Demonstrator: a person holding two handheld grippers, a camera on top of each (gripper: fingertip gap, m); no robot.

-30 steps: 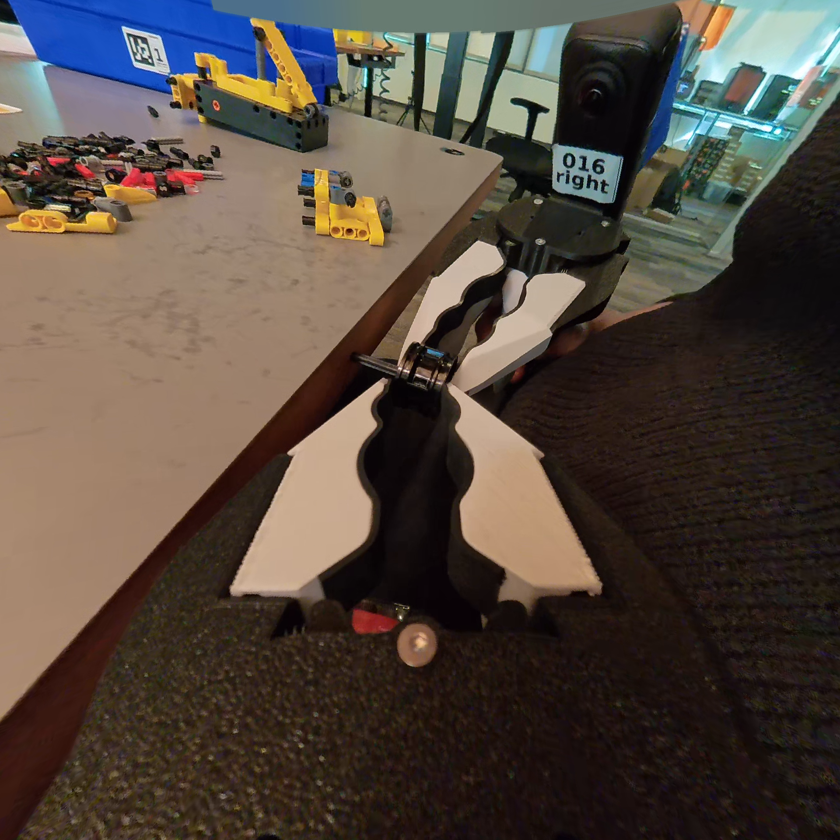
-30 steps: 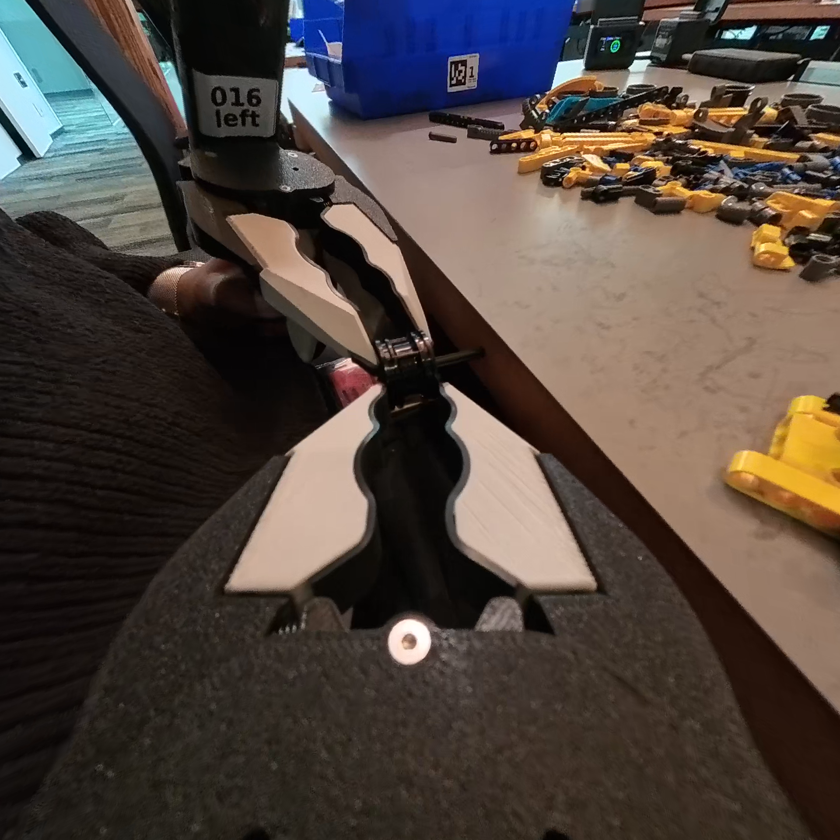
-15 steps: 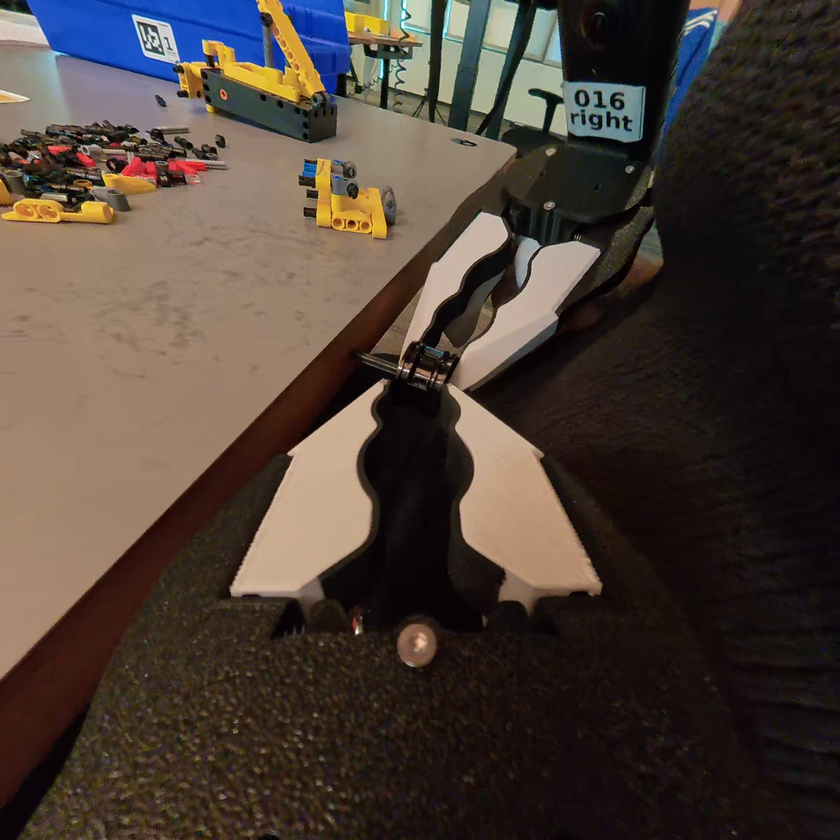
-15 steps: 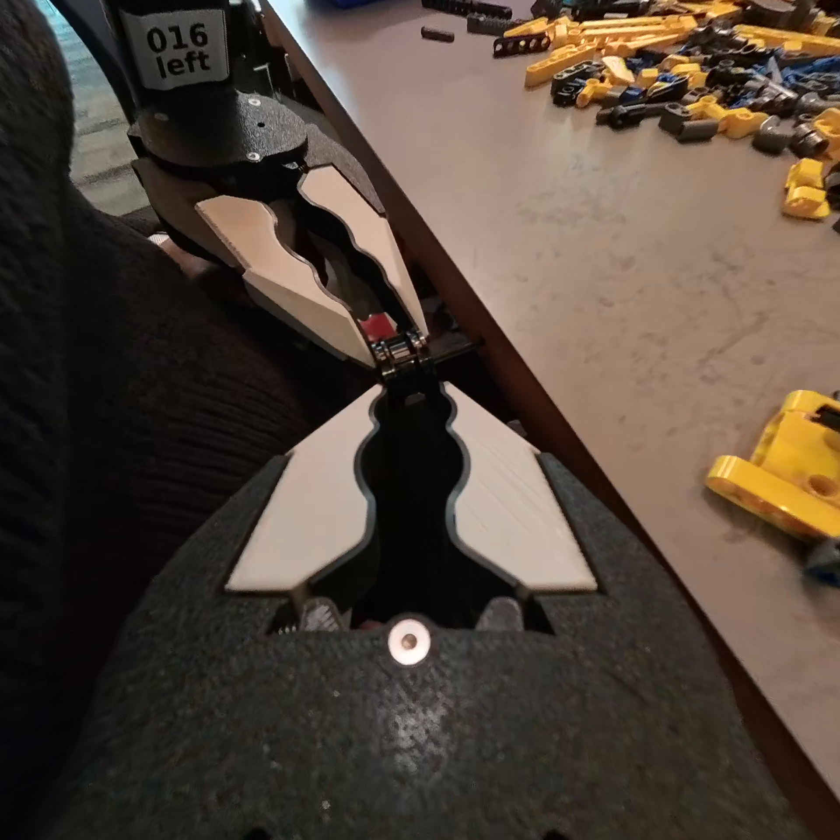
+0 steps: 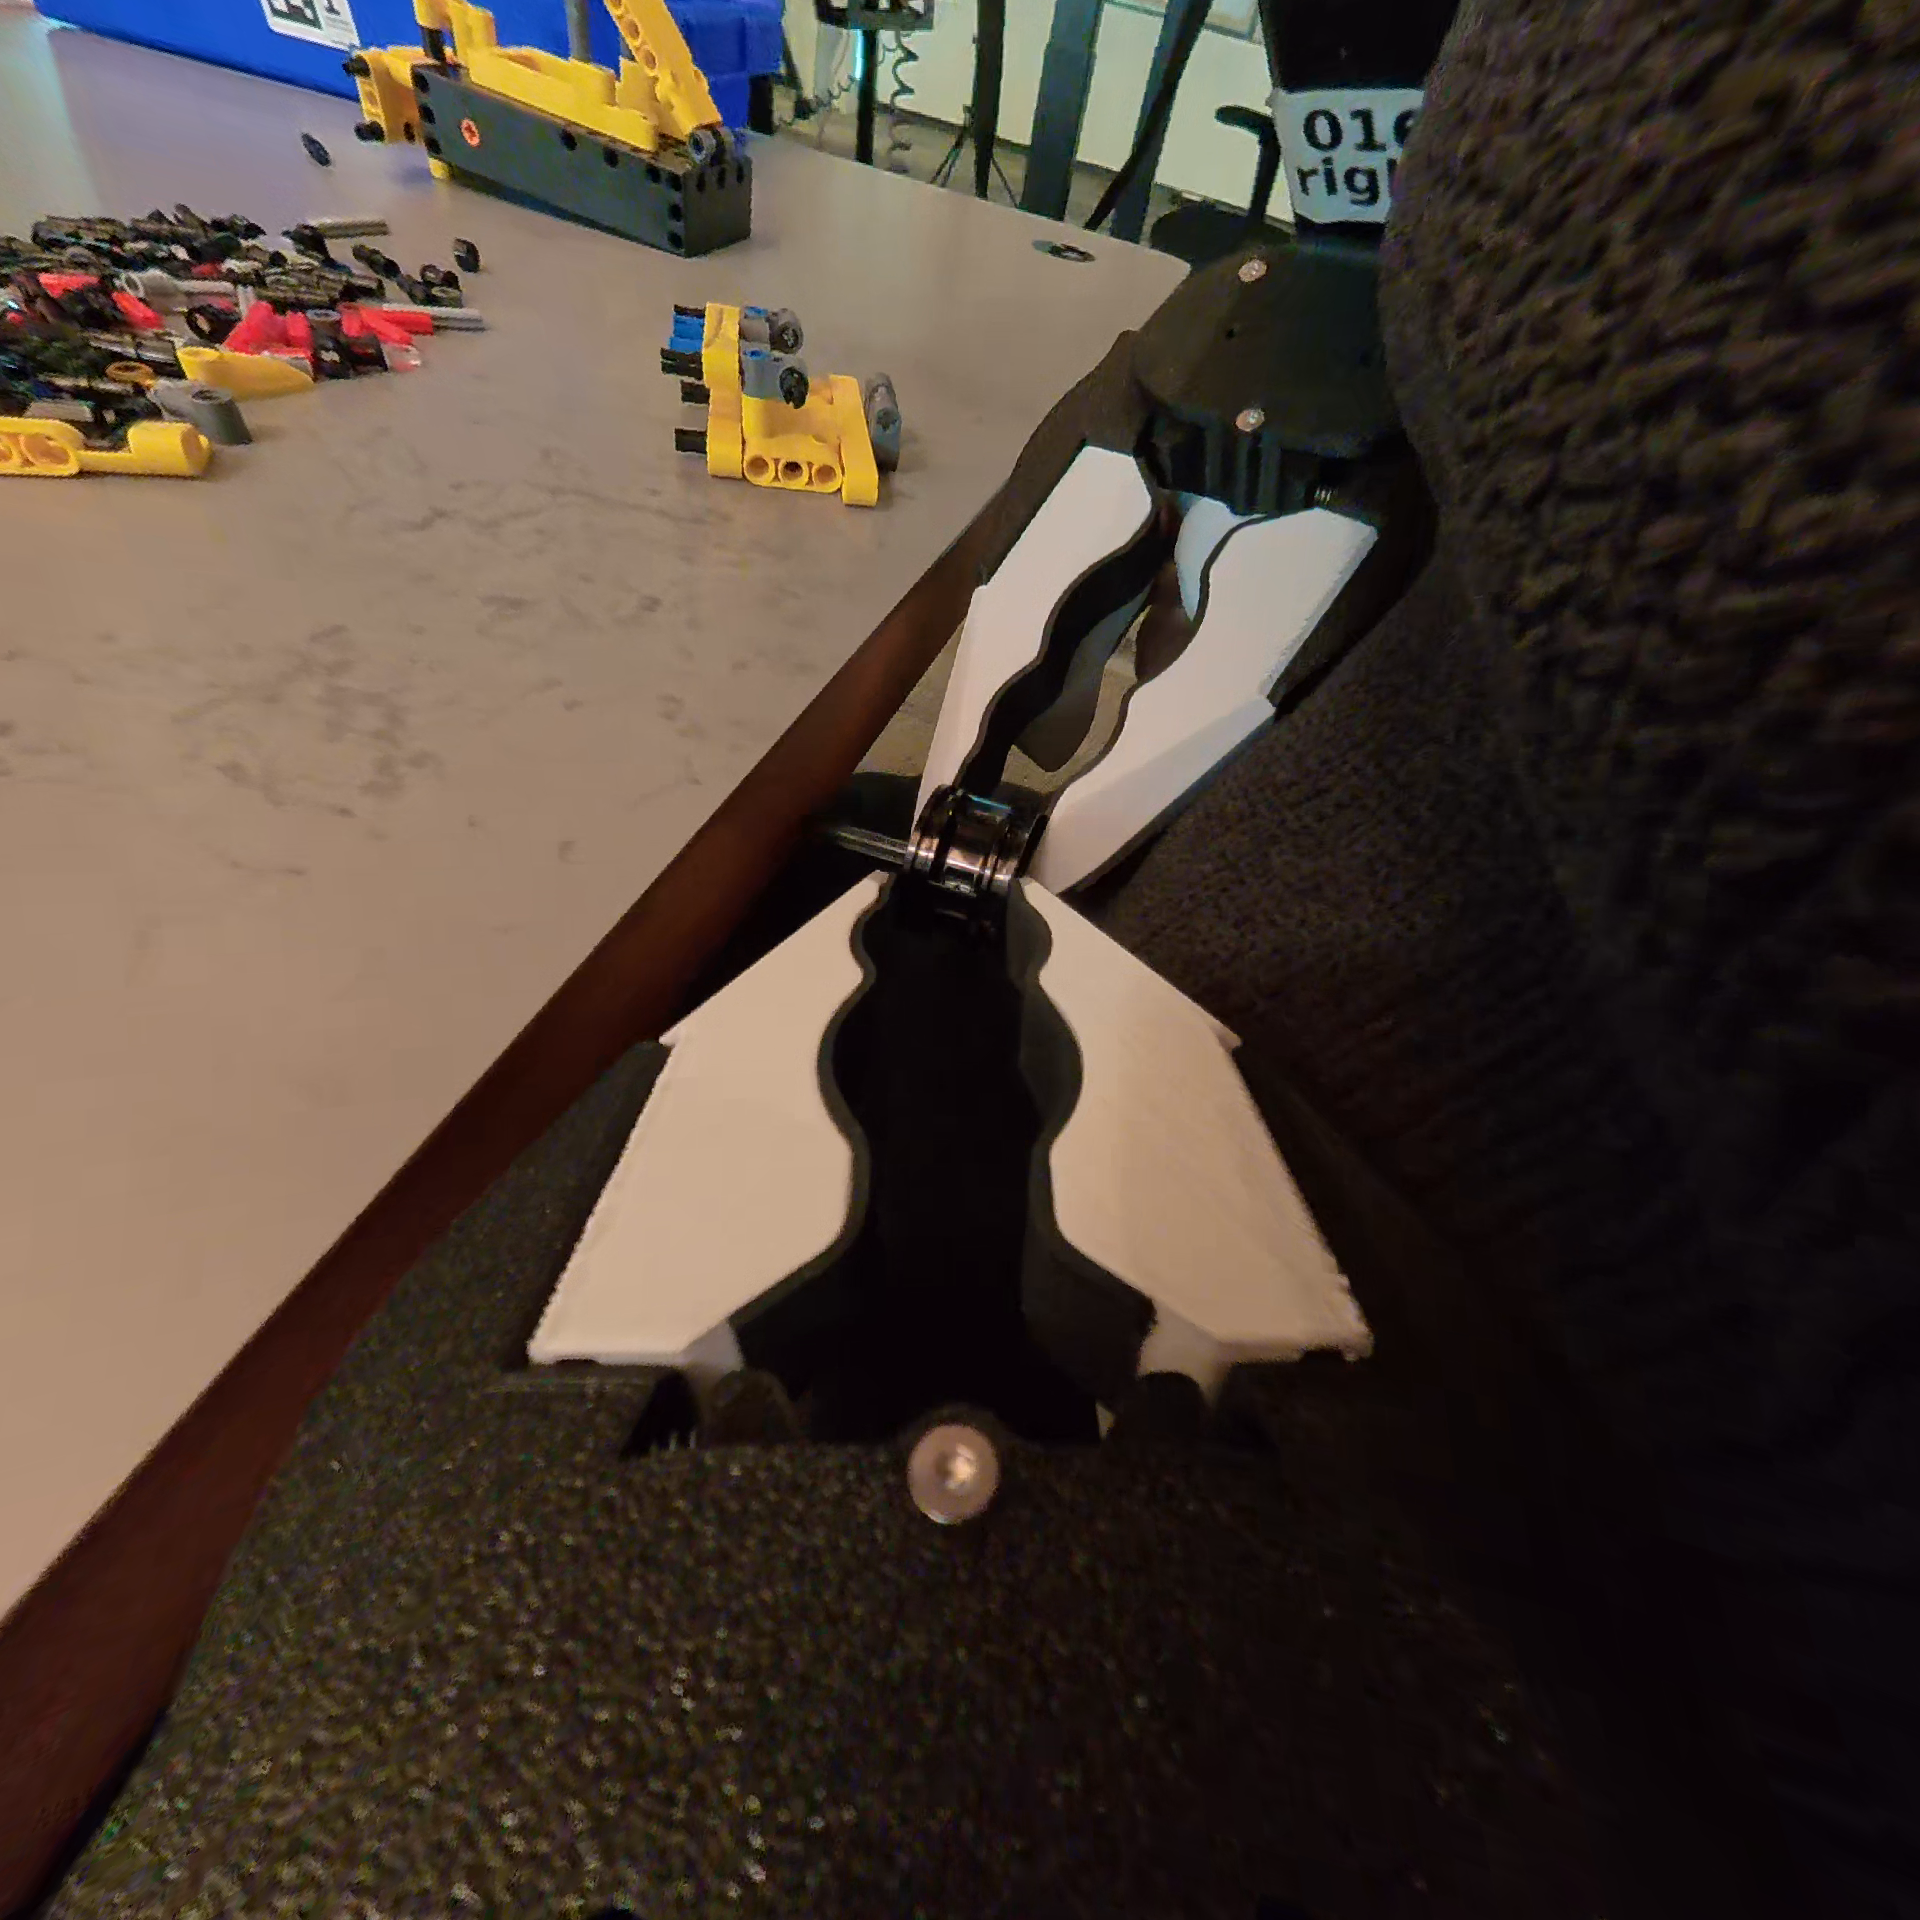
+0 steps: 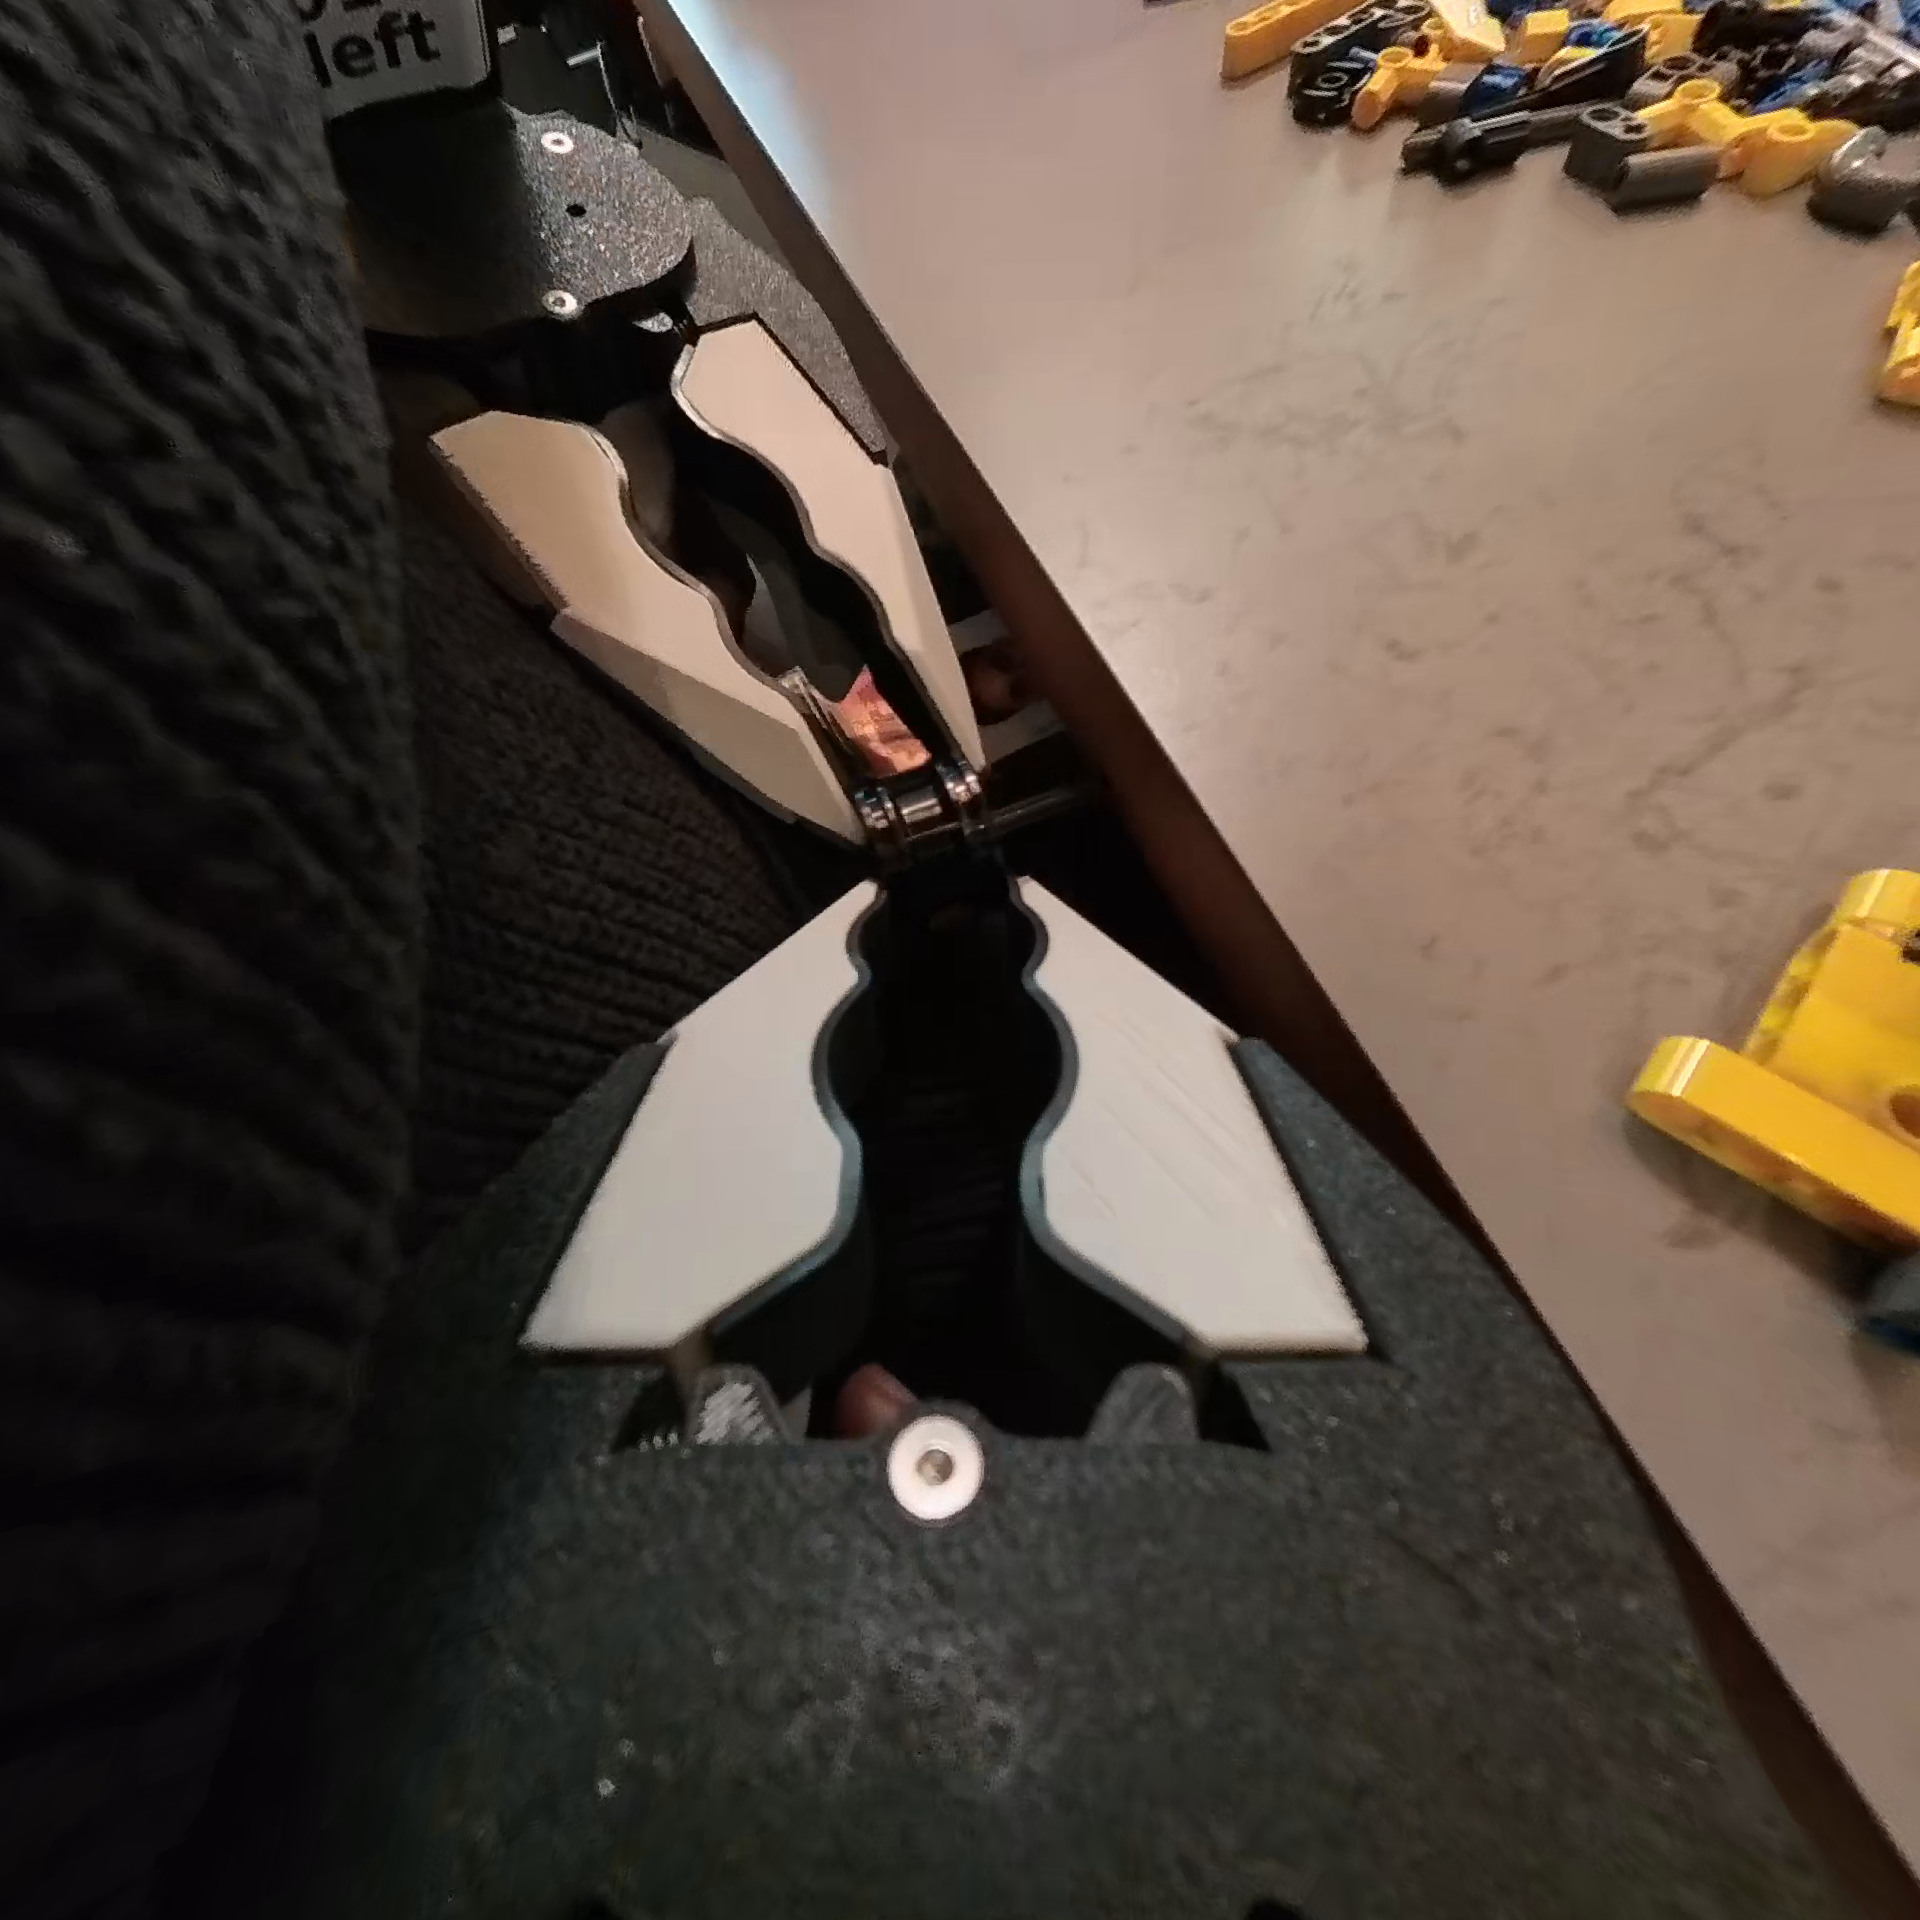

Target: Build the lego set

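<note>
Between the near fingertips of the left tongs (image 5: 956, 894), a small black connector (image 5: 971, 844) is pinched, the two white fingers drawn in until only the part separates them. From the opposite side the same connector is gripped by the right tongs (image 6: 940, 888), so that the two pairs of tips meet nose to nose on it, off the counter (image 5: 416, 727) and just beside its dark edge. A thin black pin (image 5: 873, 837) is seen projecting from the connector toward that edge; whether it touches the edge cannot be told. A dark knitted sleeve (image 5: 1662, 727) is pressed close along the outer side of both tools.

As a judgement, a shared hold of this kind is best managed with both sets of tips squared on the connector's flat faces and with pressure matched on each side, since so small a glossy part could be twisted or squirted out by uneven force. The pin's end is best guarded from the counter edge, because a knock there could lever the part loose over the lap, where it would be hard to find.

Farther off on the counter, a small yellow sub-assembly (image 5: 790, 426) with blue and grey pins is set apart from the rest. Beyond it a loose pile of black, red and yellow pieces (image 5: 156, 312) is spread out, and behind that a larger yellow and black build (image 5: 582, 135) is stood before a blue bin (image 5: 208, 31).
</note>
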